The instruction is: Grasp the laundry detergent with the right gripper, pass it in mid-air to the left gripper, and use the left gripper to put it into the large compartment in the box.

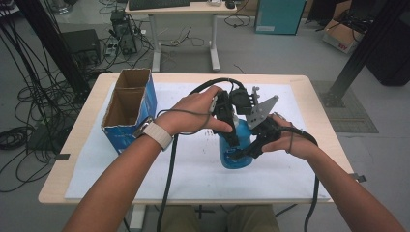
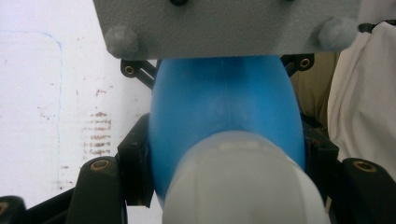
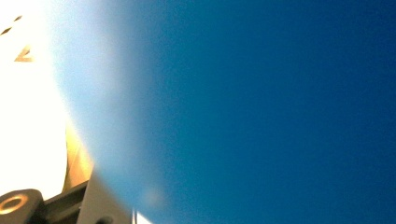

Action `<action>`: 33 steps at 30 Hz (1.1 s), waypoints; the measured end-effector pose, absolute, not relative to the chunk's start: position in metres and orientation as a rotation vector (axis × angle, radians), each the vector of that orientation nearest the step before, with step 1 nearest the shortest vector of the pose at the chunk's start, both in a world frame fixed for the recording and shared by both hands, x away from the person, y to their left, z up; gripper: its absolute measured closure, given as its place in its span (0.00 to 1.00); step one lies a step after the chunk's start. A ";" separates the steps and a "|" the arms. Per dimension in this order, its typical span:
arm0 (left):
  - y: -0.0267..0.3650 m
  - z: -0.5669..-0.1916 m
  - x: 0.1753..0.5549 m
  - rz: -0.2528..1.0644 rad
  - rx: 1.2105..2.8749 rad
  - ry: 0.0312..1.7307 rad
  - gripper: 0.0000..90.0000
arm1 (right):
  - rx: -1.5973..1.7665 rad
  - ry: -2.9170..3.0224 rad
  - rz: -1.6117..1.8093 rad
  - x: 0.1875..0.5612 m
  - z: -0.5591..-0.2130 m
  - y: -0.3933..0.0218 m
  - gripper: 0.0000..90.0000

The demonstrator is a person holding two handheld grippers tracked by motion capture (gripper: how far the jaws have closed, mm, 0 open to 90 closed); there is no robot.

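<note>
A blue bottle with a white cap stands on the white mat at the table's middle. My left gripper comes down from above, shut on the bottle's upper part. In the left gripper view its black pads press the blue body on both sides just behind the cap. My right gripper reaches in from the right and is shut on the bottle lower down, its grey plate showing beyond. The blurred blue bottle wall sits right against the right gripper's camera.
An open blue cardboard box with two compartments stands on the mat's left part. Cables trail from both grippers toward the table's near edge. Past the far edge are a desk, floor cables and a dark frame post.
</note>
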State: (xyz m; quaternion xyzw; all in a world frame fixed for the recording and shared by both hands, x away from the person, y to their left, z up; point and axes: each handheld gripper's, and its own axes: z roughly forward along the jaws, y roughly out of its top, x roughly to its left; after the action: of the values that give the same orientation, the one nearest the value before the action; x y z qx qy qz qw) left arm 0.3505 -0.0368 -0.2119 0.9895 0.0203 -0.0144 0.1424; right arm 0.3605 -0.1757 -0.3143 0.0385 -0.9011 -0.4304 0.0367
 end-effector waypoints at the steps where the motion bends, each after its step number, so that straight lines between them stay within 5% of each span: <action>1: -0.037 -0.212 0.351 -0.044 2.855 0.058 0.41 | 0.117 -2.767 -1.322 0.361 -0.314 -0.176 0.47; 33: -0.034 -0.214 0.351 -0.047 2.860 0.063 0.41 | 0.117 -2.764 -1.314 0.361 -0.316 -0.173 0.47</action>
State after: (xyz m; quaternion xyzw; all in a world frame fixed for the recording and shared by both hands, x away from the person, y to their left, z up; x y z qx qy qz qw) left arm 0.3512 -0.0345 -0.2143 0.9898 0.0219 -0.0163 0.1396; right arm 0.3608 -0.1730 -0.3164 0.0382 -0.9018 -0.4286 0.0394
